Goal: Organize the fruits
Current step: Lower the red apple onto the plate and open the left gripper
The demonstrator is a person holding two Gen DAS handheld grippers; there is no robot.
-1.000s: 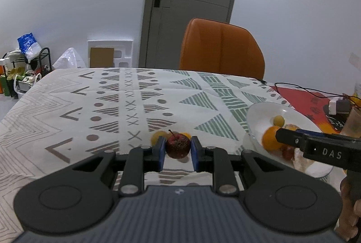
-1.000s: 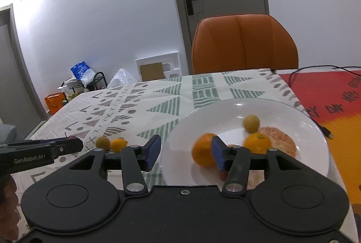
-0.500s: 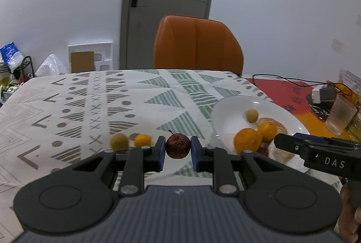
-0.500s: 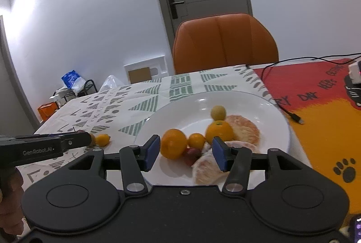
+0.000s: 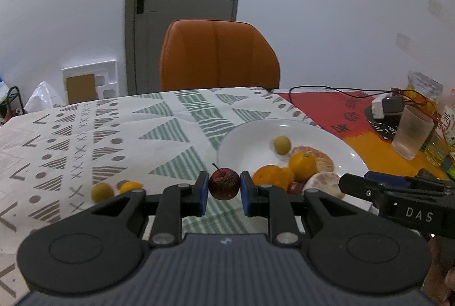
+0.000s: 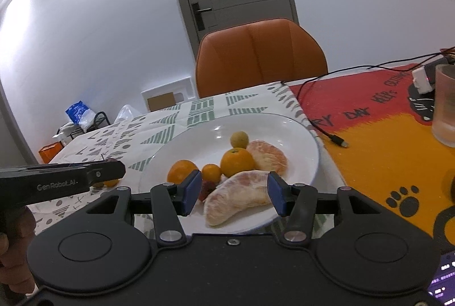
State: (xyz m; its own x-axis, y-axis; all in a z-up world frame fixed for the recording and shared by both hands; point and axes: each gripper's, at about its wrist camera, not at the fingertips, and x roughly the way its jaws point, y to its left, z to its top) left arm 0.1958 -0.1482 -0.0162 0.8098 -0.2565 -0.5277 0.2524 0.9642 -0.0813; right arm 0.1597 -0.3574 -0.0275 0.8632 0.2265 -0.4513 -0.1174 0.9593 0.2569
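Observation:
My left gripper (image 5: 224, 188) is shut on a small dark red apple (image 5: 224, 183) with a stem, held above the cloth just left of the white plate (image 5: 247, 135). The plate holds oranges (image 5: 302, 165), a yellow-green fruit (image 5: 282, 144) and peeled citrus pieces (image 6: 237, 196). A yellow-green fruit (image 5: 101, 192) and a small orange one (image 5: 129, 186) lie on the cloth to the left. My right gripper (image 6: 232, 192) is open and empty, low over the plate's (image 6: 301, 141) near rim, around a peeled segment.
An orange chair (image 5: 217, 55) stands behind the table. A frosted plastic cup (image 5: 411, 132), a charger with cables (image 5: 384, 105) and snack packets sit on the red and orange mat (image 6: 378, 135) at the right. A door is behind.
My left gripper has carried the apple rightward toward the plate, leaving the two small fruits behind at the left. My right gripper has shifted right and nearer over the plate.

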